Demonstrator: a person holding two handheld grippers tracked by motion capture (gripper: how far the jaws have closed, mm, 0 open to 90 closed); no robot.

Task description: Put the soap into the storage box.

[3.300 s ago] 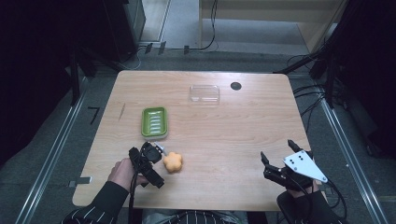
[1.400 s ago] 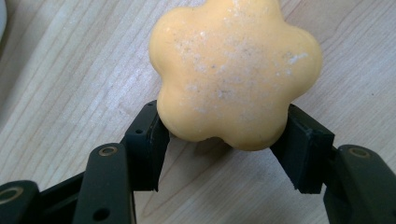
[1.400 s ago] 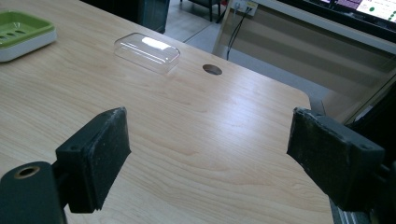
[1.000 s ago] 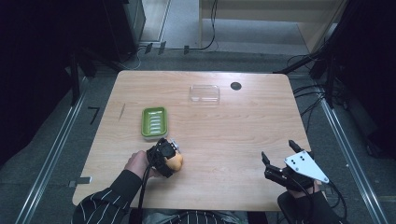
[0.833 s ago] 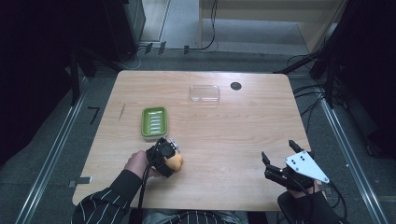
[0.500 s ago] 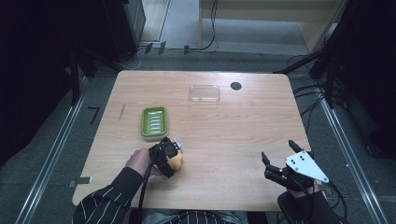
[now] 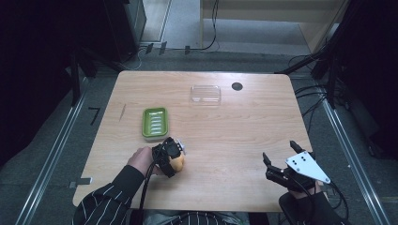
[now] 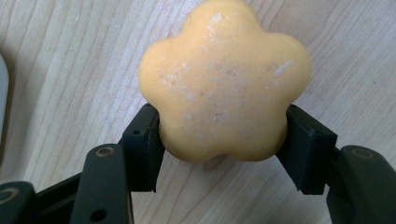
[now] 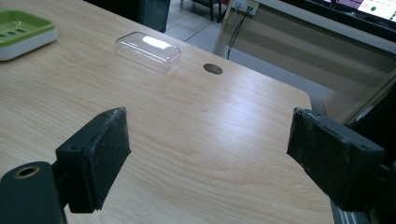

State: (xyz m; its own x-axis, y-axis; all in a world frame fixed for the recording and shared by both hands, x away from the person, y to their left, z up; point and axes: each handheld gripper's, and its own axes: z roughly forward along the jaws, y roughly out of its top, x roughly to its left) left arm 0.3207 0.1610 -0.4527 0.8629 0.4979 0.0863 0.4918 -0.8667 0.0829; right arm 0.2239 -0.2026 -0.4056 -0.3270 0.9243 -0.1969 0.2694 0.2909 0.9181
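Observation:
An orange flower-shaped soap (image 8: 224, 79) lies on the wooden table (image 7: 225, 126), near the front left. My left gripper (image 8: 223, 128) is shut on the soap, one black jaw pressing each side of it. In the high view the left gripper (image 7: 170, 152) covers most of the soap (image 7: 178, 163), just in front of a green soap dish (image 7: 155, 123). My right gripper (image 7: 280, 153) hovers open and holds nothing at the table's front right; in its own view the right gripper (image 9: 210, 140) has its jaws wide apart over bare wood.
A clear plastic lid (image 7: 205, 93) lies at the back centre, beside a round cable hole (image 7: 237, 86). The right gripper view has the green dish (image 9: 21, 28) at far left and the lid (image 9: 148, 51) ahead. A thin stick (image 7: 123, 111) lies left of the dish.
Over 3.3 s my left gripper moved right onto the soap and closed on it. In the last second it barely shifted. The right gripper stayed put.

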